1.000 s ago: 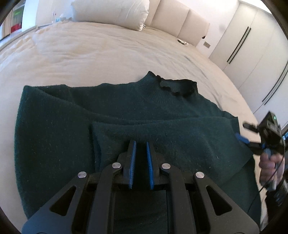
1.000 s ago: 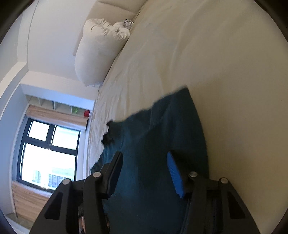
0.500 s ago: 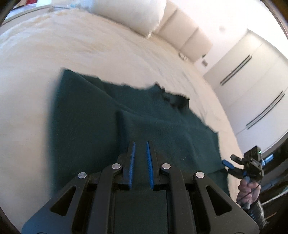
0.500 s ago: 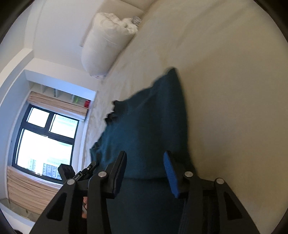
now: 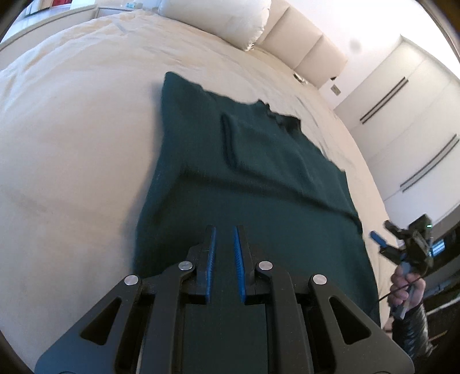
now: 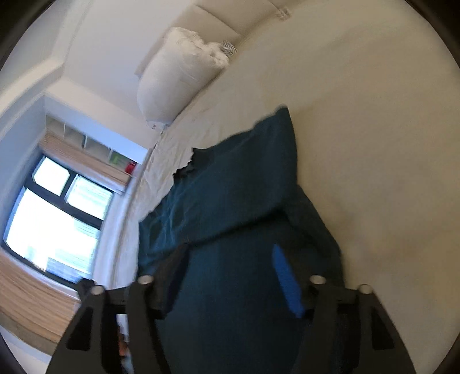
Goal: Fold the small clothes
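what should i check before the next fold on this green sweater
1. Dark green sweater lying flat on the bed: ok.
2. Sleeve folded in over the body: ok.
3. Left gripper free of fabric: ok, nearly shut with nothing between its pads.
4. Right gripper free of fabric: ok, jaws opening, nothing between them.
5. Hem edge squared: cannot tell, hidden below the grippers.

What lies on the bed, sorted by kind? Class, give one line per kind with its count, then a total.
Dark green sweater: 1
White pillow: 1
Total: 2
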`<state>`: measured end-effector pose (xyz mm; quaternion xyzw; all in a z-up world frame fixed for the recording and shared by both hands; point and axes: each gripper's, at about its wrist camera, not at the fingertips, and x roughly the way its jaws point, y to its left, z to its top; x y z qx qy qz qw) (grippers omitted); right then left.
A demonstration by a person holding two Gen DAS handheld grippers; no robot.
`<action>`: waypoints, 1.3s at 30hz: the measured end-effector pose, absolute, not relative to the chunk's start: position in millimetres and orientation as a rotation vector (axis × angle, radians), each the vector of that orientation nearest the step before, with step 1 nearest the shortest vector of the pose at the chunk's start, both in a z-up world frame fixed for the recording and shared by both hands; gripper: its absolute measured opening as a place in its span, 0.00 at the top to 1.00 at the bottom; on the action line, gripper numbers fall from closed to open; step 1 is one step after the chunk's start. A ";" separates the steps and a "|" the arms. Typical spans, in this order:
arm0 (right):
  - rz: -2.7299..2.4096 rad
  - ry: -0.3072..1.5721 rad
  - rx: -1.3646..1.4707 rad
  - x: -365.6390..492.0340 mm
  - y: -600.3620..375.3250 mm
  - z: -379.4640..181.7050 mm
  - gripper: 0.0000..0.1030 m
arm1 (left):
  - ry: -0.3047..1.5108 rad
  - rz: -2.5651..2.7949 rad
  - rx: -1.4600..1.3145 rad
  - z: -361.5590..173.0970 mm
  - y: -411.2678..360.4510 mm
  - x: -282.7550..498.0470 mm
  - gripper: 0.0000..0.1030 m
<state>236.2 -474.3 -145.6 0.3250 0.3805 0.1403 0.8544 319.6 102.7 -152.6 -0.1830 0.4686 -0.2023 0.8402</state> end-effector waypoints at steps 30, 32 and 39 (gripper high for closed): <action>0.247 0.834 0.612 61.7 -479.8 -150.1 0.20 | 1.187 -0.479 -0.406 -172.6 134.2 128.0 0.59; 0.249 0.846 0.625 59.8 -482.9 -153.8 0.20 | 1.207 -0.480 -0.449 -175.7 137.4 133.2 0.68; 0.255 0.919 0.692 58.2 -495.0 -169.6 0.21 | 1.263 -0.496 -0.597 -188.2 154.8 139.0 0.67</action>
